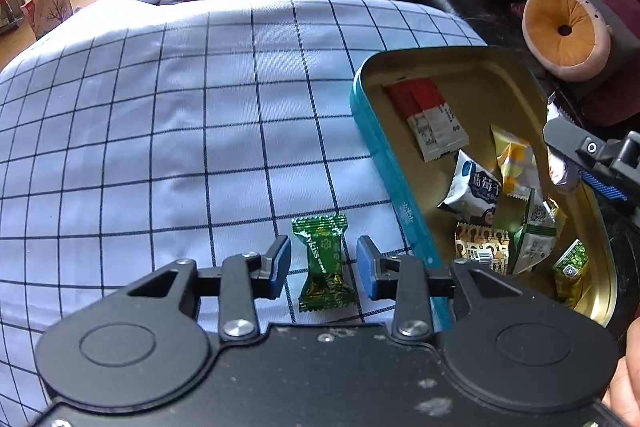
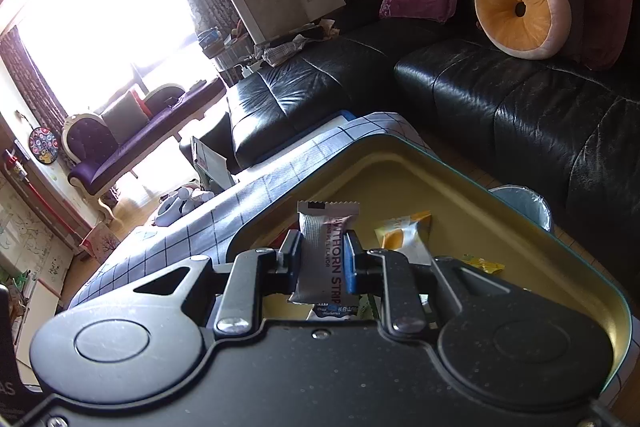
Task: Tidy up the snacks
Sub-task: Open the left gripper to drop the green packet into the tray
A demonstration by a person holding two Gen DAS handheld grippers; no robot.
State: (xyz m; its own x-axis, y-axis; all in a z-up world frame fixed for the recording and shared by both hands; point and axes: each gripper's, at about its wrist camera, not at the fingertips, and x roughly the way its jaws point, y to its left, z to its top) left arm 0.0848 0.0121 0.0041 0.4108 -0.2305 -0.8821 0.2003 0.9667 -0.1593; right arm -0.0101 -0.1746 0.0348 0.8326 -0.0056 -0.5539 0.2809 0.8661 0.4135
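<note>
Left wrist view: left hand-held gripper (image 1: 323,266) is sitting wide open, blue pads on either side of a green Kiss candy (image 1: 325,263), neither pad touching the wrapper. Candy is lying flat on the checked cloth (image 1: 160,131) over the counter, just beside the teal tin tray (image 1: 384,183). Tray is holding a red-and-white sachet (image 1: 428,119), a blueberry packet (image 1: 474,187), a yellow packet (image 1: 514,163) and more green packets, partly overlapping and hard to read. Right hand-held gripper (image 1: 560,143) is poking in at the frame edge, mostly cut off.

Right wrist view: right hand-held gripper (image 2: 324,259) is clenching a grey hawthorn strip packet (image 2: 322,251) upright between its pads, hovering over the tray (image 2: 520,227). Packet's lower end is hidden behind the gripper body, as is most of the tray's contents.
</note>
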